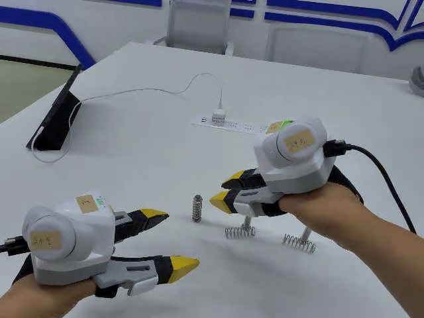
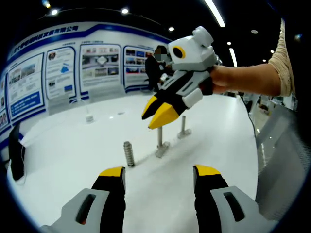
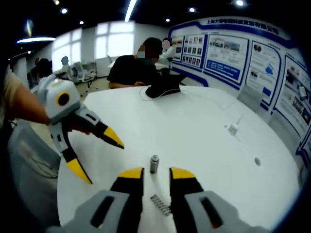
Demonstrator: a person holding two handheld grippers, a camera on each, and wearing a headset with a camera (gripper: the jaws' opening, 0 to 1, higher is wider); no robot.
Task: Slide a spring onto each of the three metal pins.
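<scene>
Right tongs (image 1: 226,191), narrowly apart and empty, hovered over a bare metal pin (image 1: 246,224), likely to fetch the spring (image 1: 240,232) lying beside it; left tongs (image 1: 177,239) hung wide apart.

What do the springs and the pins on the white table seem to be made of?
The loose spring looks like bare steel wire: thin grey coils with a faint shine. The upright pin looks like a plain metal rod, silvery and smooth. The exact alloy cannot be told.
</scene>
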